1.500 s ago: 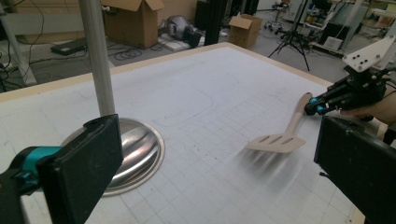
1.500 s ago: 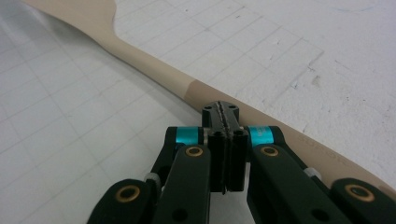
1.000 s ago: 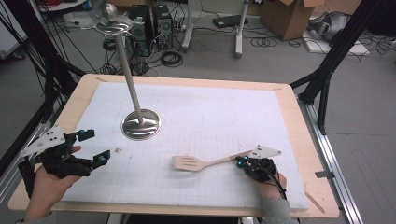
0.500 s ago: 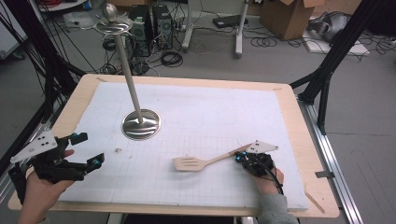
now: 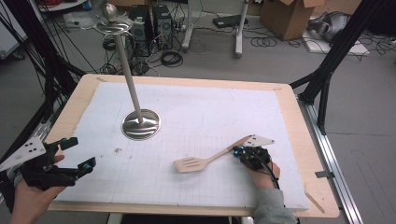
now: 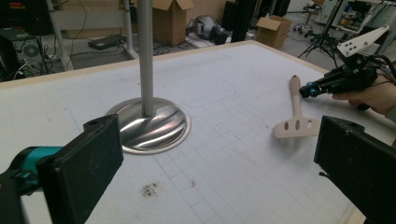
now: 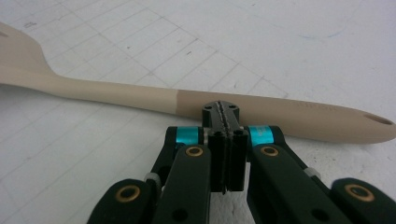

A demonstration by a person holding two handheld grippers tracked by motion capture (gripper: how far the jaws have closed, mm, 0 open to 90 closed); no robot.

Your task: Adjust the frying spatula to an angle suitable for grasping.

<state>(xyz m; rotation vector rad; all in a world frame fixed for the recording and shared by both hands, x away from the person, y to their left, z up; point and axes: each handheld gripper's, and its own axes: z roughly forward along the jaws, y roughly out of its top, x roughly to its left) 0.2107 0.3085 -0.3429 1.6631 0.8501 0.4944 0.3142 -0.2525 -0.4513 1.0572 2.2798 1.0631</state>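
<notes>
Hands first: my left gripper (image 5: 70,156) hovers at the near left corner, jaws wide apart and holding nothing. My right gripper (image 5: 239,152) has its jaws pressed together, empty, tips just beside the wooden spatula (image 5: 208,159) handle. That spatula lies flat on the white gridded mat (image 5: 201,112), nearer me than the steel stand (image 5: 140,122). Beyond the stand, past the wooden table (image 5: 299,121), cables and a cardboard box (image 5: 284,17) crowd the grey floor.
</notes>
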